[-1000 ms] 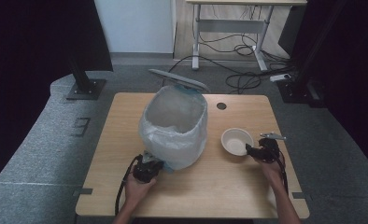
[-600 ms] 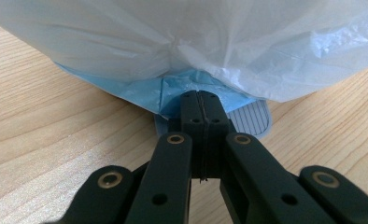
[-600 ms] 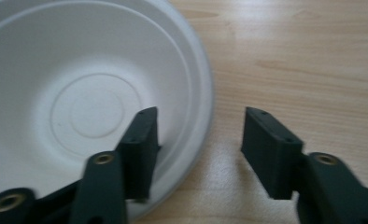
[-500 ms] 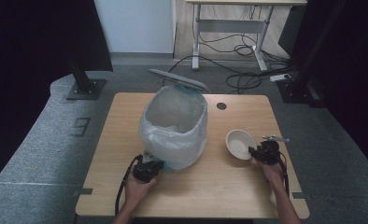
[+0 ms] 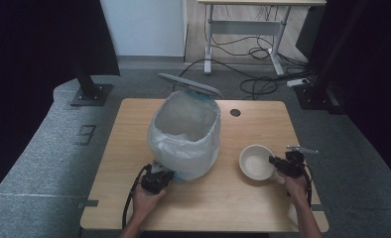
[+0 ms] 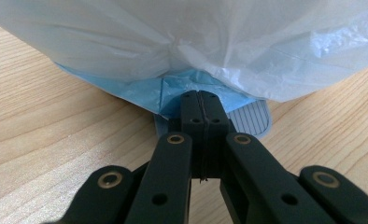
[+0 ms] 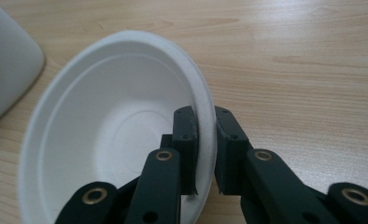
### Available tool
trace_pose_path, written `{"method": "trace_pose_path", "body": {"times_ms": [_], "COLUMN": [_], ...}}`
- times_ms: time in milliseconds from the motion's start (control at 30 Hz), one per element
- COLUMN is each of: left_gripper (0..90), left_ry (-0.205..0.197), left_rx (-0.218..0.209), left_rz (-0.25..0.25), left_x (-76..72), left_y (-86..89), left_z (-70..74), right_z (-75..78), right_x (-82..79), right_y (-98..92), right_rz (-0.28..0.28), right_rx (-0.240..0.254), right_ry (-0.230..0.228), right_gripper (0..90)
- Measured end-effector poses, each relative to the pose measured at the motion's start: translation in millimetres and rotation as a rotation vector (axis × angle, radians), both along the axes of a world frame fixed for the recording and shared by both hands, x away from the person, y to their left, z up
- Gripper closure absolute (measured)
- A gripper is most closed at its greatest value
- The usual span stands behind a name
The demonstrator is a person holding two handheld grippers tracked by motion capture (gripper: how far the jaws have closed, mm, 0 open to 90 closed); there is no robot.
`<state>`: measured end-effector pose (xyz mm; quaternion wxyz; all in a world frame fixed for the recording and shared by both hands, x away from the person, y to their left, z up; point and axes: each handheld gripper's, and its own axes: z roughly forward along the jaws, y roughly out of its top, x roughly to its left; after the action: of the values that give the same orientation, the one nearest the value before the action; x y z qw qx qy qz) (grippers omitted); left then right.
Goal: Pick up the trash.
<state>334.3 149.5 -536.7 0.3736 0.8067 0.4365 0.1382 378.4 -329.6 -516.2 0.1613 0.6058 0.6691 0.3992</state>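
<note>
The bowl is white and sits on the right part of the table, just right of the bin. In the right gripper view the bowl is tilted, its rim caught between the two black jaws of the right gripper: one jaw inside the bowl, the other outside, both pressed on the rim. From above, the right gripper meets the bowl's right edge, with the person's right hand behind it.

The bin stands at the table's middle, lined with a white bag that folds over its rim and hangs down the sides. Its grey lid is raised at the far side. In the left gripper view the bag hangs above a blue base, and a grey ribbed pedal juts out from it over the wood.

The left gripper has its jaws pressed together with nothing between them, tips at the blue base just left of the pedal. From above, the left gripper lies at the bin's near foot, held by the left hand.

A round hole marks the table's far right part.
</note>
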Motion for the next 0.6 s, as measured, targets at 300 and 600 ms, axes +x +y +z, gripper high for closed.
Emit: {"method": "trace_pose_path", "body": {"times_ms": [300,600], "left_gripper": [90.0,90.0], "left_ry": [0.002,0.003], "left_rx": [-0.001,0.000], "left_rz": [-0.002,-0.003], "left_x": [0.3,0.5], "left_y": [0.3,0.4], "left_z": [0.1,0.2], "right_z": [12.4,21.0], "right_x": [-8.4,-13.7], "right_y": [-2.5,-5.4], "right_rz": [0.007,0.003], "right_rx": [0.041,0.080], "right_ry": [-0.058,-0.093], "right_gripper": [82.9,82.9]}}
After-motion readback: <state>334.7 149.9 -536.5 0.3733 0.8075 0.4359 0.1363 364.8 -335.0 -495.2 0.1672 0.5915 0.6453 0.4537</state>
